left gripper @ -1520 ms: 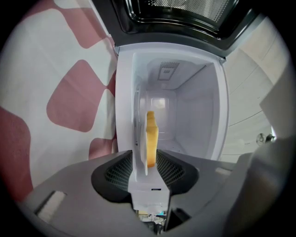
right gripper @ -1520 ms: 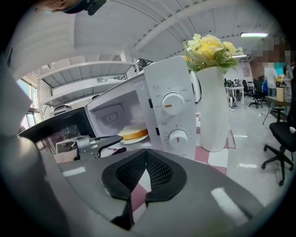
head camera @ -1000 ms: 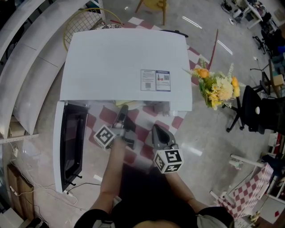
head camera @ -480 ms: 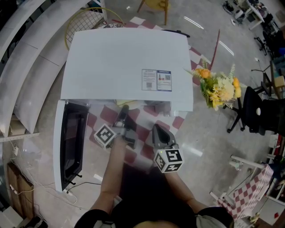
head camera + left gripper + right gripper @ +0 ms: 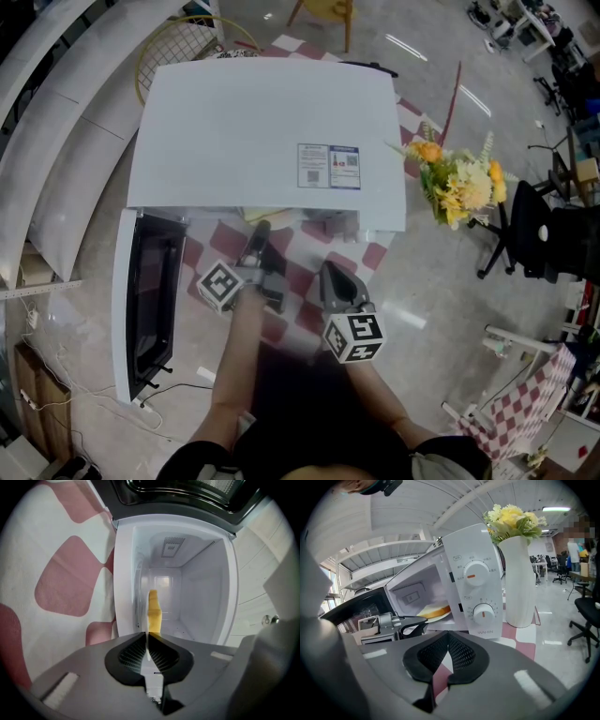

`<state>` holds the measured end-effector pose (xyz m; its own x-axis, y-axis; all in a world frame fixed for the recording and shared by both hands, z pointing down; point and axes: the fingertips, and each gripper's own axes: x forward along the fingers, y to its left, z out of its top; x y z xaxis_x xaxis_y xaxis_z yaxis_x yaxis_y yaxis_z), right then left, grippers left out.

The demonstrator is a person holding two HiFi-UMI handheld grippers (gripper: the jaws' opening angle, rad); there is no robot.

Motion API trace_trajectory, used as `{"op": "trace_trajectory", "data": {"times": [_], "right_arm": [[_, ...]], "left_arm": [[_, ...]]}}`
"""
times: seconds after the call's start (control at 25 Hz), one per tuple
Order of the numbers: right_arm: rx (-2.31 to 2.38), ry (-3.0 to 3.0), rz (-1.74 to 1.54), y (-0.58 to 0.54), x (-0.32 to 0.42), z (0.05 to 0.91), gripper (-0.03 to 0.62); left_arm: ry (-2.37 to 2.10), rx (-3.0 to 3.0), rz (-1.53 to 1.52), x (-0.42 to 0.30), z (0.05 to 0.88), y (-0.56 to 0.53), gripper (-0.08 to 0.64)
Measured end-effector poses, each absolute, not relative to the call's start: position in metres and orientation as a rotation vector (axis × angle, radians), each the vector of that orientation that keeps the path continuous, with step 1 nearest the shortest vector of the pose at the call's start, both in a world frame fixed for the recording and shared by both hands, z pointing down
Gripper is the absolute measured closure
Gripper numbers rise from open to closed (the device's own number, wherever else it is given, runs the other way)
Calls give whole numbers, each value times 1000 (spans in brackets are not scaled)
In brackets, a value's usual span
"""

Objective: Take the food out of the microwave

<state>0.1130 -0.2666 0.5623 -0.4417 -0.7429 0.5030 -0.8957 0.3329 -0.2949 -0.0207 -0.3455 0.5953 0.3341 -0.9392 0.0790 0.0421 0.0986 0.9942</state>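
Left claw is clamped on the plate of bread inside the microwave; right claw is pressed together, empty.

Yellow and white flowers are seen at the right of the head view, held in a tall white vase that is stood on a red-and-white checked cloth. A black office chair is placed further right. A yellow chair is cut off by the top edge.
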Motion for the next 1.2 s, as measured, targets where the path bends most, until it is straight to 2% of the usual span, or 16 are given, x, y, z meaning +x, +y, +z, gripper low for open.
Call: {"op": "trace_trajectory", "data": {"times": [1.2], "right_arm": [[1479,-2323,771,-237,106,562,592]], "left_arm": [[-973,1262,-851,-29,599,-308,540]]}}
